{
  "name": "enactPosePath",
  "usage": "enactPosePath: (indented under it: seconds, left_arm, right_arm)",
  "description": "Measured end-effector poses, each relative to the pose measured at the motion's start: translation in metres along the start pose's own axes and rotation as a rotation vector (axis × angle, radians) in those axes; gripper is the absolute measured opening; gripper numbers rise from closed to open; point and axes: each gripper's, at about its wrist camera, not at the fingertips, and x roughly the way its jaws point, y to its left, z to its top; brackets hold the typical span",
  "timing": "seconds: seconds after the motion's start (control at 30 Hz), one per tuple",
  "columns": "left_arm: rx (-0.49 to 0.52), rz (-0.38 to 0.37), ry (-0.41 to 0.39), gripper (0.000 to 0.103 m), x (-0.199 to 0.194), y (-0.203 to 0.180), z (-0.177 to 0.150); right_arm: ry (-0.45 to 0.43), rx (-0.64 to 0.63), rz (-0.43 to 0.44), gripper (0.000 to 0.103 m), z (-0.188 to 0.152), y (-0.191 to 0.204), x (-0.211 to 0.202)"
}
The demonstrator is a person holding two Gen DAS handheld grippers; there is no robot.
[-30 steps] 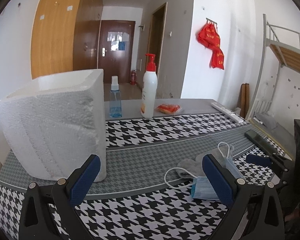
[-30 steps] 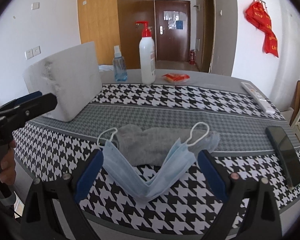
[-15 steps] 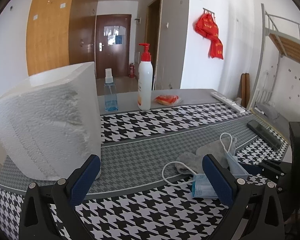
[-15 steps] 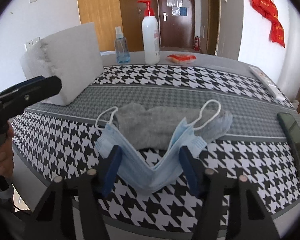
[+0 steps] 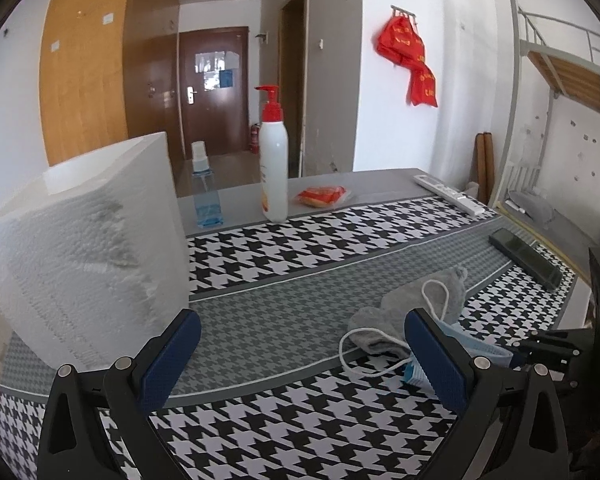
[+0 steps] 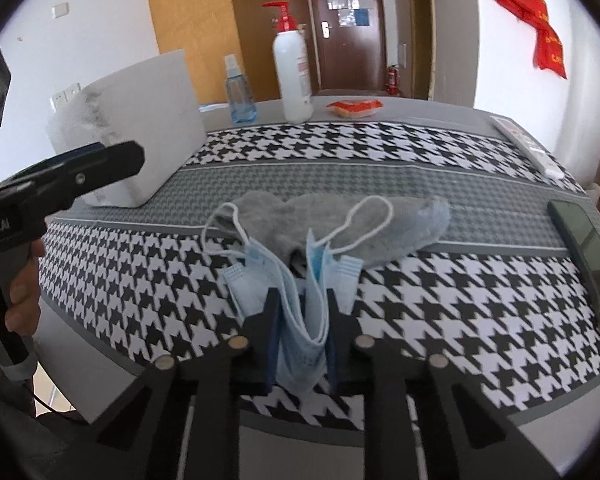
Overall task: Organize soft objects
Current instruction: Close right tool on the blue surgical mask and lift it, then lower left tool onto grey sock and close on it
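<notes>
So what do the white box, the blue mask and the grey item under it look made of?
White box: apparently foam, matte with a beaded, pitted face. Blue mask: likely thin non-woven fabric, pleated, white cord loops. Grey sock-like item: soft fuzzy knit, lying limp.

Blue face mask [image 6: 300, 320] folded upright; grey sock [image 6: 380, 224] flat behind it
</notes>
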Motion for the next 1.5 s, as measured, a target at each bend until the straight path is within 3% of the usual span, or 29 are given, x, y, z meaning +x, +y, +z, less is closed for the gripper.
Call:
enactPosePath:
  seconds: [0.67, 1.2, 1.5]
  left_arm:
    - [0.113, -0.073, 0.019, 0.102, 0.015, -0.041, 0.015]
    - [0.191, -0.165, 0.131, 0.102, 0.053, -0.073, 0.011]
    - [0.215, -0.179, 0.164, 0.102, 0.069, -0.082, 0.012]
  right_arm:
    - [-0.110, 0.074, -0.053, 0.021, 0.000, -0.021, -0.048]
    - [-0.148, 0.168, -0.128, 0.021, -0.004, -0.058, -0.064]
    - [-0.135, 0.199, -0.136, 0.021, -0.011, -0.070, -0.061]
